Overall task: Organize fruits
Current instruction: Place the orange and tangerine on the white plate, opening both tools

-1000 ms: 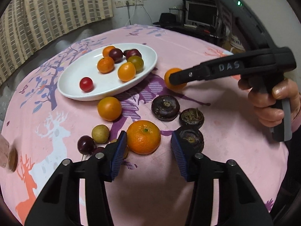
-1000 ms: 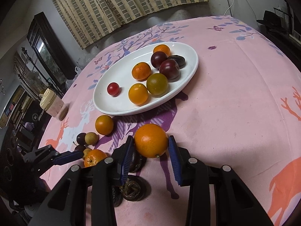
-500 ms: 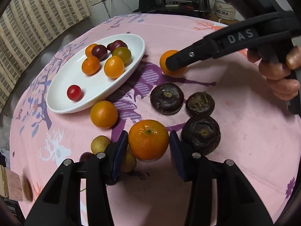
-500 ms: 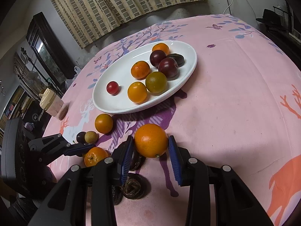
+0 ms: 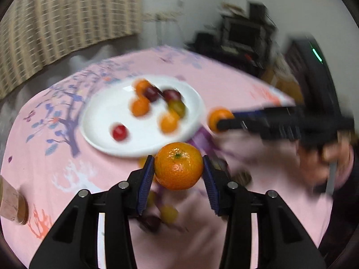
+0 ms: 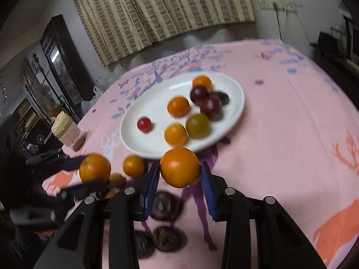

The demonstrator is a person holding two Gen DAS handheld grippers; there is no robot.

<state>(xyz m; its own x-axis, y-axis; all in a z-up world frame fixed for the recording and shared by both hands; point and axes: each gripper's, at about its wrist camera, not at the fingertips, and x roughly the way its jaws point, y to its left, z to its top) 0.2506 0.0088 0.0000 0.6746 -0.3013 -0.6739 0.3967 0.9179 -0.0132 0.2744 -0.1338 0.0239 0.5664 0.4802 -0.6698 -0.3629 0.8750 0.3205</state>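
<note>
Tangerine [image 5: 178,165]: I have it between the blue pads of my left gripper [image 5: 178,174], lifted clear of the cloth, stem end facing the camera; the jaws are closing on it.
Orange [image 6: 180,167]: I hold it in my right gripper [image 6: 180,180], pads pressed on both flanks, hanging just short of the plate's near rim.
Handling: both fruits look firm but yielding, with a pebbled skin that grips well; light enough for a side pinch across the widest part. I judge that squeezing harder risks bruising, and a round body can roll out if held off-centre.
White plate [image 6: 235,112]: oval, already carrying small oranges, dark plums, a greenish fruit and a red one.
Loose fruit: a small orange [image 6: 133,165] beside the plate; dark mangosteens [image 6: 166,206] below my right jaws; a few smaller pieces near my left gripper, too blurred to sort.
Pink tablecloth [image 6: 291,134]: printed with trees and deer.
Jar [image 6: 66,127]: at the table's far-left edge.
</note>
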